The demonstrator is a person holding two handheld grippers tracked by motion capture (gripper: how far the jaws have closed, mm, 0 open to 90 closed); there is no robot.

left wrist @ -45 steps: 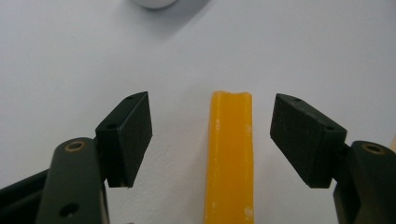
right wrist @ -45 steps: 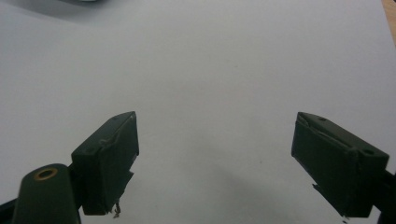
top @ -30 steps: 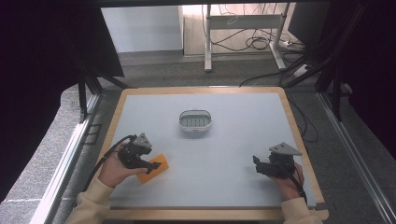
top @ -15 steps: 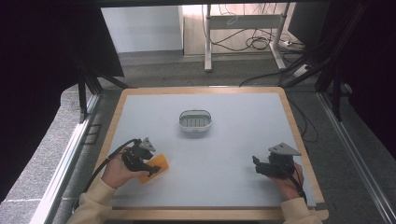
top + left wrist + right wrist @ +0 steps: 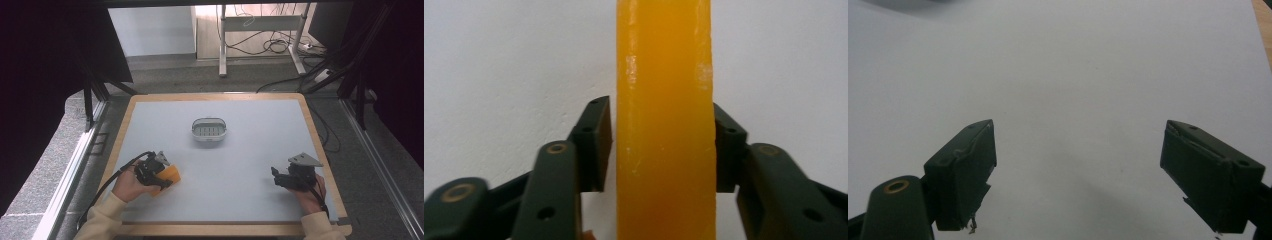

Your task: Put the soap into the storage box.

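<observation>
Nearest to me, my left gripper [image 5: 159,176] lay low on the grey table [image 5: 250,150], at its near left part, and the orange block [image 5: 169,176] stood between its two black jaws. In the left gripper view this orange block [image 5: 666,120] rose straight up the middle, standing on its narrow side on the table. The jaws had just been closing around it. The right pad seemed to touch the block's side, but beside the left pad [image 5: 596,145] I could see a very thin dark line, so I cannot say surely that the grip was already firm. Nothing else stood around the block; only the pale table surface was behind it.

My right gripper [image 5: 292,176] rested at the near right part of the table, well apart from the block. In the right gripper view its jaws were spread wide with only bare table between them, and they held nothing. A wooden frame [image 5: 327,150] ran around the table, and its edge was just beside this hand.

Farther away, about in the middle of the table, stood a small white basket [image 5: 210,129] with a slotted bottom. It looked empty, and the surface between it and both grippers was free. Beyond the table, cables [image 5: 280,45] lay on the floor near a desk leg.
</observation>
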